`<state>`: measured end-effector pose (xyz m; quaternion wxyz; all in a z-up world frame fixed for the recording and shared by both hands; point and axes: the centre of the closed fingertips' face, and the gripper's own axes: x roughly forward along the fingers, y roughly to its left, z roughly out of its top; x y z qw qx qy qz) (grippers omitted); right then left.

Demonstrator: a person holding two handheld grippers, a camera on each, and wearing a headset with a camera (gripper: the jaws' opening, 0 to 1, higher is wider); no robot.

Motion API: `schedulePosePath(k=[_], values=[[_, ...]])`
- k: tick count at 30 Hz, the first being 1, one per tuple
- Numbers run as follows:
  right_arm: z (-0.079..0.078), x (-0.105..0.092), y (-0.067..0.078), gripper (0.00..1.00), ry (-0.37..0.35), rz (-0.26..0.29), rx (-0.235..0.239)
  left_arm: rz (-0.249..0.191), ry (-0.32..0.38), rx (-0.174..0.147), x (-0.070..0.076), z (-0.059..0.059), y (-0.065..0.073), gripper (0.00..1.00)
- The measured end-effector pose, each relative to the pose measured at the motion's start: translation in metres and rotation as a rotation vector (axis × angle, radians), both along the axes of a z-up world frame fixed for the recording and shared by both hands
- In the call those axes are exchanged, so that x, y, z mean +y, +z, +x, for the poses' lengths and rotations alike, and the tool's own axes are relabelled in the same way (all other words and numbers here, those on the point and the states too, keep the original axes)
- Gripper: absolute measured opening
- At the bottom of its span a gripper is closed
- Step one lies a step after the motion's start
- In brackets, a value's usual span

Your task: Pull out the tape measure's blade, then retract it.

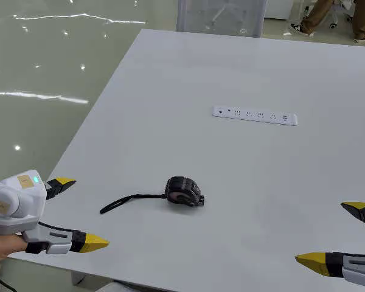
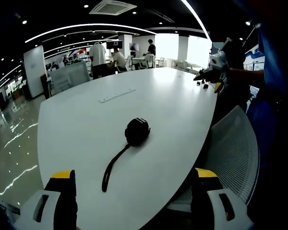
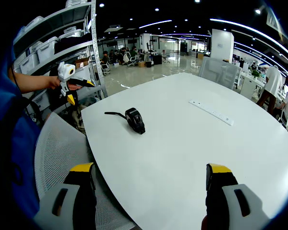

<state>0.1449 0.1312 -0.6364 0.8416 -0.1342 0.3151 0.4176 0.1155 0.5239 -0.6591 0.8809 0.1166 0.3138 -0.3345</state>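
A black tape measure (image 1: pixel 184 191) lies on the white table (image 1: pixel 243 79), its black wrist strap (image 1: pixel 125 202) trailing to the left; its blade is not out. It also lies ahead in the left gripper view (image 2: pixel 137 131) and the right gripper view (image 3: pixel 135 120). My left gripper (image 1: pixel 79 213) hangs open at the table's near left corner, apart from the tape. My right gripper (image 1: pixel 337 234) stands open at the near right edge, also well away. In its own view each gripper (image 2: pixel 134 191) (image 3: pixel 151 189) has nothing between its yellow-tipped jaws.
A white power strip (image 1: pixel 254 115) lies farther back on the table. A mesh chair (image 3: pixel 62 158) sits at the near edge. Another chair (image 1: pixel 222 15) and a person's legs (image 1: pixel 328 15) are beyond the far edge. Glossy floor (image 1: pixel 42 73) is to the left.
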Motion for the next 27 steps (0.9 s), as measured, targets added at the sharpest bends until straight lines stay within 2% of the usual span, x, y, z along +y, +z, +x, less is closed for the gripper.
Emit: schedulePosePath(k=[15,27], values=[[0.006,0.006,-0.010,0.90,0.025,-0.015,0.012,0.006,-0.013,0.007,-0.005,0.008,-0.006,0.95],[0.014,0.014,-0.017,0.90,0.045,-0.022,0.020,0.007,-0.026,0.011,-0.012,0.020,-0.012,0.94]])
